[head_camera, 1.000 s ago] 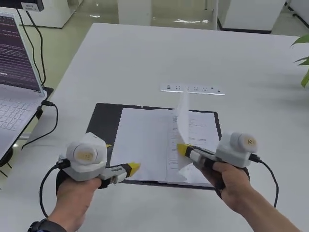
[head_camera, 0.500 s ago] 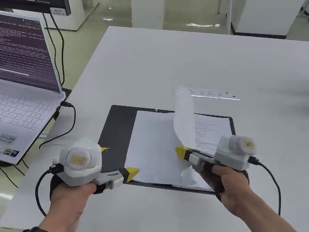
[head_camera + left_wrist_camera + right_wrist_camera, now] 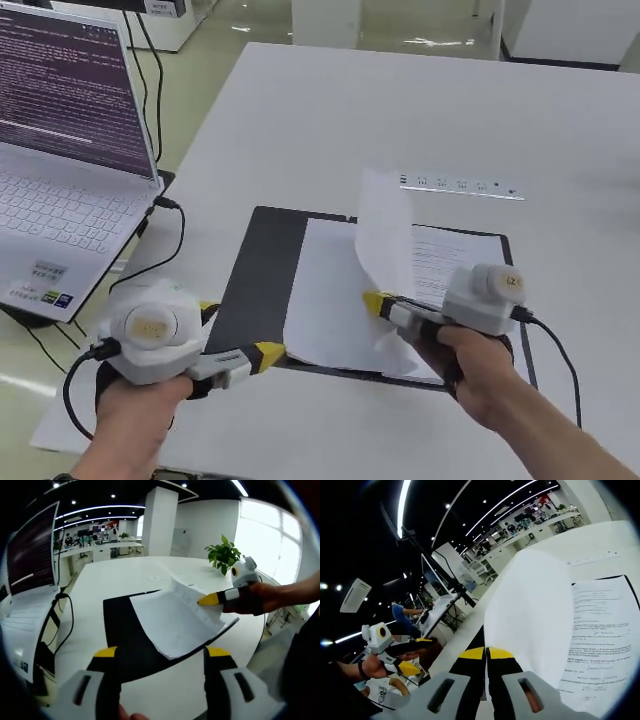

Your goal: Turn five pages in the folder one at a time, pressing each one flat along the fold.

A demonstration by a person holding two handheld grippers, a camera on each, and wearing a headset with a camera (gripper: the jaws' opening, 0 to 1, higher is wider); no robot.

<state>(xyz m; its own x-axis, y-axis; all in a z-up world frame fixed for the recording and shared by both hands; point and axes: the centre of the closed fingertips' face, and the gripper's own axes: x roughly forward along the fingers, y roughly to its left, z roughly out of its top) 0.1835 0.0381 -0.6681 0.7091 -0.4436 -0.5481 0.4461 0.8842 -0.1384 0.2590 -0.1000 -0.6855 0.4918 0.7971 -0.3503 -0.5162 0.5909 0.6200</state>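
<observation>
An open black folder (image 3: 262, 272) lies on the white table, with white pages on its left half and a printed page (image 3: 452, 265) on its right. My right gripper (image 3: 375, 303) is shut on the lower edge of one page (image 3: 385, 232) and holds it upright over the fold. In the right gripper view the yellow fingertips (image 3: 472, 654) pinch that page (image 3: 532, 605). My left gripper (image 3: 270, 352) hovers open at the folder's front edge, near the left pages' lower corner. The left gripper view shows nothing between the open left gripper (image 3: 161, 652) jaws, with the folder (image 3: 120, 625) ahead.
An open laptop (image 3: 60, 150) stands at the left, with black cables (image 3: 165, 245) trailing along the table edge. A white power strip (image 3: 460, 185) lies beyond the folder. A potted plant (image 3: 223, 555) stands far off. Bare table extends behind and to the right.
The head camera has shifted, so the scene sits further right. The right gripper still holds the raised page, now more upright over the fold. The left gripper has drawn back to the folder's front edge.
</observation>
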